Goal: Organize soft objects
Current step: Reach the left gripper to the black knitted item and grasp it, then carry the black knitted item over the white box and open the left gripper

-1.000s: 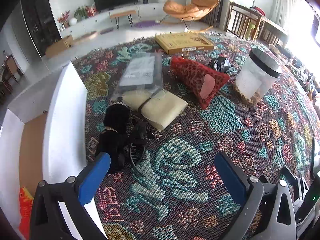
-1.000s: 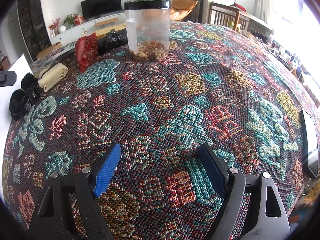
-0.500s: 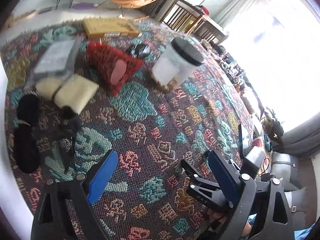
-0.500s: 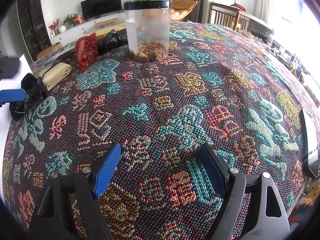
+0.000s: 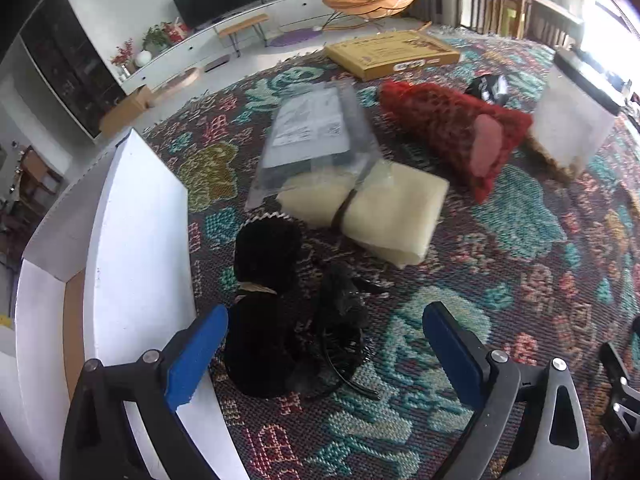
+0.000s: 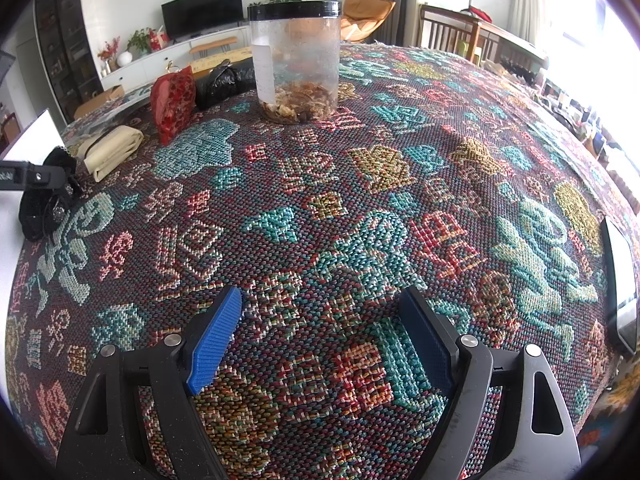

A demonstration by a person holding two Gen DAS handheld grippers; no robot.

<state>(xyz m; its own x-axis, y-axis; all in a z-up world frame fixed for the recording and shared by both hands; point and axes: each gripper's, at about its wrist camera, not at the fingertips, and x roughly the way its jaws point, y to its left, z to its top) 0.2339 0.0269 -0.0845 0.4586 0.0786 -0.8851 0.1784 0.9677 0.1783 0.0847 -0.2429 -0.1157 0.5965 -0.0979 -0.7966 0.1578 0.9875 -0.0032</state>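
Observation:
A black fluffy soft item (image 5: 264, 280) with a tangled black mesh piece (image 5: 340, 320) lies on the patterned tablecloth beside a white box (image 5: 136, 240). My left gripper (image 5: 324, 356) hangs just over it, its jaws opening. The black item sits between them near the left finger (image 5: 196, 352), and neither pad presses on it. Behind lie a folded cream cloth (image 5: 384, 208), a red mesh pouch (image 5: 448, 132) and a clear plastic bag (image 5: 312, 132). My right gripper (image 6: 320, 336) is open over bare tablecloth, with nothing between its fingers. The black item (image 6: 44, 208) is far to its left.
A clear jar with a black lid (image 6: 296, 60) stands mid-table, a black bag (image 6: 224, 80) beside it. A flat yellow box (image 5: 392, 56) lies at the far edge. A flat screen device (image 6: 620, 280) rests at the right edge. The white box's wall stands close to the left finger.
The left gripper swung right towards the jar, then came back and sank closer over the black soft item. The right gripper kept still.

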